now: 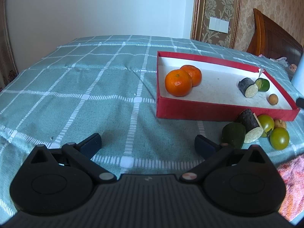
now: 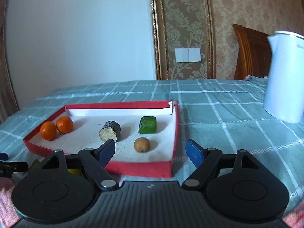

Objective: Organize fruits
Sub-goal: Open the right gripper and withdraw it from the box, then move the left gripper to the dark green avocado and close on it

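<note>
Tray: red shallow box (image 1: 218, 112) with a white floor sits on the teal checked tablecloth (image 1: 85, 87); its far right corner is torn.
Inside tray: two mandarins (image 1: 178, 82) touching each other at the left end; a dark-skinned cut cylinder piece (image 1: 248, 87) just beside a green cut piece (image 1: 263, 84); a small brown round fruit (image 1: 273, 99) nearer the front wall.
Left view only: loose fruit on the cloth in front of the tray's near right corner: a dark green piece (image 1: 233, 134), a second dark-skinned cut piece (image 1: 249, 127), two green round fruits (image 1: 279, 138) and a small brown fruit (image 1: 280, 123) behind them; a pink towel (image 1: 292, 182) at the right edge.
Right view only: white kettle (image 2: 285, 76) standing on the cloth, well apart from the tray on the right.
Left gripper (image 1: 148, 142): jaws wide apart, nothing between them; it hangs over bare cloth, the loose fruit just beside its right finger, the tray further ahead to the right.
Right gripper (image 2: 151, 149): jaws spread wide, gripping nothing; the small brown round fruit lies just ahead between the fingers, untouched, with the tray's near right corner under the gap.
</note>
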Demonstrator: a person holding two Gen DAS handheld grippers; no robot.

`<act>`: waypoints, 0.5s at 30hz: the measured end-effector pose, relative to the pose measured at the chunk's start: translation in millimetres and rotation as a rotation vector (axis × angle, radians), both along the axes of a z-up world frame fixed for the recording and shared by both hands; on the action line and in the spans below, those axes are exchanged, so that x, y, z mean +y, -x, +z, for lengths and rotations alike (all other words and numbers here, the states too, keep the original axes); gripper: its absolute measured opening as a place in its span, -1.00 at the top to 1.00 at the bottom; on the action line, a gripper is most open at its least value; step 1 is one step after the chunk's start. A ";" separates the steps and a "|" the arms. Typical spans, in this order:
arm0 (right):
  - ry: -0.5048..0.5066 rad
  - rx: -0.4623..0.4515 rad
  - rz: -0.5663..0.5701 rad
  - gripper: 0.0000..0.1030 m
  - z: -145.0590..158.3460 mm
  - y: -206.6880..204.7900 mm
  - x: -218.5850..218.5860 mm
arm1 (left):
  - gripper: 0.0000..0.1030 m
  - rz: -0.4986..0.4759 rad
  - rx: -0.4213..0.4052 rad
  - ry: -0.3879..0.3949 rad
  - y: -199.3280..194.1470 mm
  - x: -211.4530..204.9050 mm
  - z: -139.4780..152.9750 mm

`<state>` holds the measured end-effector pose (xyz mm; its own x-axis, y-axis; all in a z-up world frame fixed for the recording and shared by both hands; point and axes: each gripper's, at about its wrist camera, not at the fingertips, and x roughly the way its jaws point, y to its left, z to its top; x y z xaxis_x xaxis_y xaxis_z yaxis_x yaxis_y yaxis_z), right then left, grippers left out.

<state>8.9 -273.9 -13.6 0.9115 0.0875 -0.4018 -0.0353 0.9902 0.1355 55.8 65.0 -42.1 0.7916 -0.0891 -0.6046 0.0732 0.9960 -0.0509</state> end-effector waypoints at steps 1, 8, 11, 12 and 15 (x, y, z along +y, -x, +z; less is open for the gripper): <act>-0.009 0.007 0.006 -0.58 -1.1 2.6 -2.3 | -1.00 -0.001 -0.003 0.011 0.8 1.4 0.5; -0.007 0.054 -0.005 -0.58 -9.2 3.4 -5.8 | -1.00 -0.037 -0.057 0.052 22.0 -1.4 5.5; -0.032 0.097 0.000 -0.58 -13.6 -1.8 -8.4 | -1.00 -0.092 -0.081 0.034 28.9 -14.8 8.2; -0.036 0.103 0.002 -0.58 -14.5 -2.4 -8.7 | -1.00 -0.105 -0.088 0.021 30.3 -20.3 9.0; -0.025 0.090 0.001 -0.58 -14.0 -0.7 -7.6 | -1.00 -0.160 -0.089 -0.014 29.6 -37.0 10.6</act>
